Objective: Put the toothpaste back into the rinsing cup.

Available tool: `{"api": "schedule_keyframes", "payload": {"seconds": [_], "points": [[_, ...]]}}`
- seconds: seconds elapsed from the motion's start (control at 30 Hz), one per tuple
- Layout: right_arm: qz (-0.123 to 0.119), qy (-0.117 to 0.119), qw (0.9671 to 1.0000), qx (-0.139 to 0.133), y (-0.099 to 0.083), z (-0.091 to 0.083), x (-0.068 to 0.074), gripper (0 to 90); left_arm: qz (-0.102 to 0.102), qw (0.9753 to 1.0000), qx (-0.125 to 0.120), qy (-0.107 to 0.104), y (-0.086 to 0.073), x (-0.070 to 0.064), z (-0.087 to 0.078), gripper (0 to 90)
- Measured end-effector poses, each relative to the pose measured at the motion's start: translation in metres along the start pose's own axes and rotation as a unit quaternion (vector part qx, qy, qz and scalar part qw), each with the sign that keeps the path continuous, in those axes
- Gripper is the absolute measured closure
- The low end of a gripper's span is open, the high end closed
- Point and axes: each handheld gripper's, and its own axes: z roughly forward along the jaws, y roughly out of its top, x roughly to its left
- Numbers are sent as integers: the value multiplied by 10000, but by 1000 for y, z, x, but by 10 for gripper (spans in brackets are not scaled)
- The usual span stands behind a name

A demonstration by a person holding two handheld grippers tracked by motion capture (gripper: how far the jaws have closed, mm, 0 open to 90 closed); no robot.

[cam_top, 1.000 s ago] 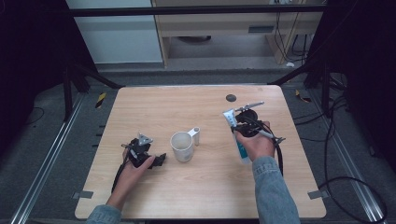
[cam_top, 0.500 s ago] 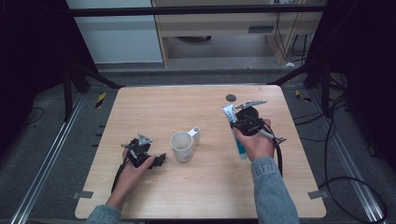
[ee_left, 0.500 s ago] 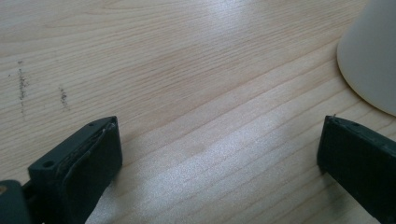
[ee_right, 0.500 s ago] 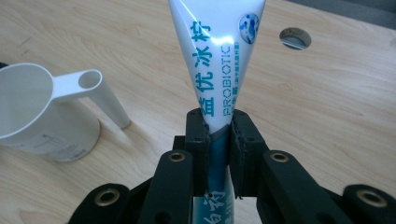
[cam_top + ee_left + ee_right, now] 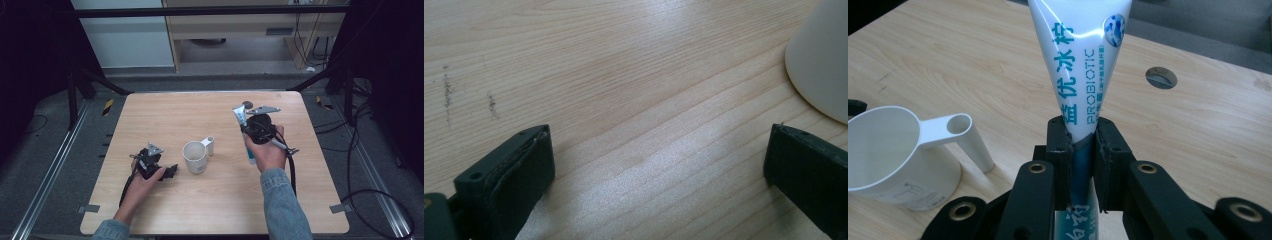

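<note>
My right gripper (image 5: 248, 131) (image 5: 1081, 142) is shut on a white and blue toothpaste tube (image 5: 242, 118) (image 5: 1079, 65), which it holds lifted above the right half of the table, the flat end pointing away from me. A white cup (image 5: 194, 157) (image 5: 895, 157) with a side handle stands at the table's middle, left of the tube. My left gripper (image 5: 172, 170) (image 5: 659, 175) lies low on the wood just left of the cup, open with nothing between its fingers; the cup's edge (image 5: 821, 65) shows at the upper right of the left gripper view.
The wooden table (image 5: 165, 112) has a round hole (image 5: 247, 105) (image 5: 1161, 77) near its far edge, beyond the tube. Cables trail from both grippers toward the front edge. Dark floor and metal rails surround the table.
The right gripper has drifted slightly with the tube still clamped in it. The left hand and the cup have stayed where they were.
</note>
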Motion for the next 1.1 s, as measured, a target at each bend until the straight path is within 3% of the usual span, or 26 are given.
{"api": "schedule_keyframes", "payload": {"seconds": [0.23, 0.73, 1.1], "points": [[29, 52, 9999, -137, 3, 3, 6, 792, 0, 10000, 2, -1, 0, 0, 0, 0], [-170, -12, 9989, -429, 13, 14, 26, 792, 18, 10000, 14, -9, 0, 0, 0, 0], [-186, -114, 9961, -854, 19, 10, 35, 792, 11, 10000, 5, -8, 0, 0, 0, 0]]}}
